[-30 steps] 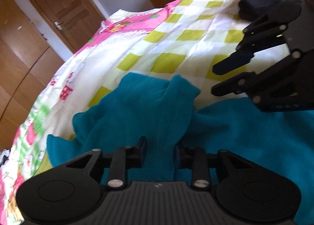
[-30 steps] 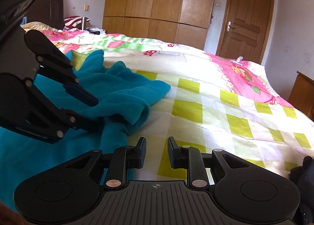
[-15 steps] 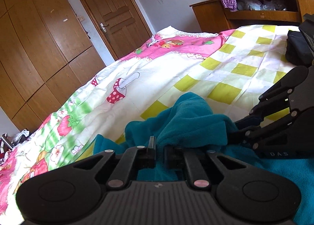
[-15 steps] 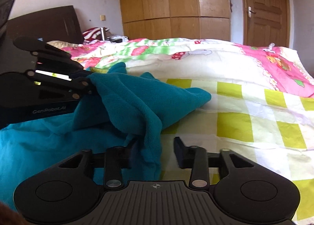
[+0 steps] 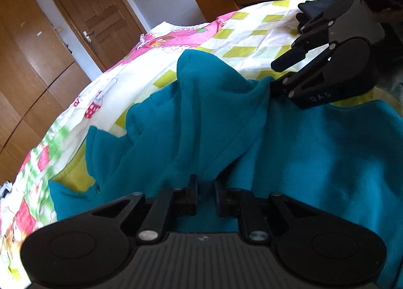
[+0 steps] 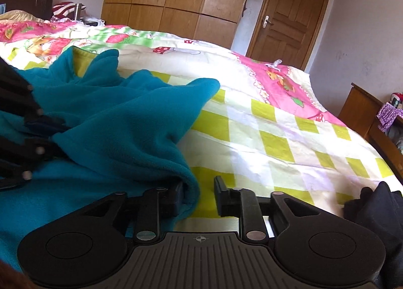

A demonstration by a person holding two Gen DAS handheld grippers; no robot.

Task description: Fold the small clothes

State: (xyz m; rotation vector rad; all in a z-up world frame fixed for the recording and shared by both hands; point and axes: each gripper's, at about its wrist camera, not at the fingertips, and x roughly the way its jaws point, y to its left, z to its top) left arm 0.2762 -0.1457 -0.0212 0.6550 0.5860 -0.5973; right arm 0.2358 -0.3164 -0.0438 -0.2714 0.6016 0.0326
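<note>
two grippers work one teal fleece garment (image 5: 216,122) lying on a quilted bed (image 5: 252,36). left gripper (image 5: 204,194): jaws opening, a fold of fleece between them, pads apparently no longer pressing. right gripper (image 6: 198,194): jaws opening, a rolled fleece edge against its 9 o'clock finger, its 3 o'clock finger (image 6: 221,194) standing free over the quilt; no pinch.

position: in the left wrist view the garment fills the frame from 6 o'clock to centre, with a raised peak toward 12 o'clock and a flat panel toward 3 o'clock; the right gripper (image 5: 279,74) enters at 2 o'clock, touching the fleece ridge.

risks, as judged: with both sets of jaws parting, the raised fold could slump unevenly and leave a bunched, crooked crease; thick fleece may cling to a finger and be dragged out of line as a gripper withdraws; the two grippers sit close and could knock each other.

edges and room: in the right wrist view open quilt extends from 1 to 4 o'clock, ample for spreading. a dark bundle (image 6: 377,205) lies at 4 o'clock, near that gripper. the bed's far edge, with a wooden cabinet (image 6: 362,110) beyond it at 3 o'clock, is well apart from the garment.
</note>
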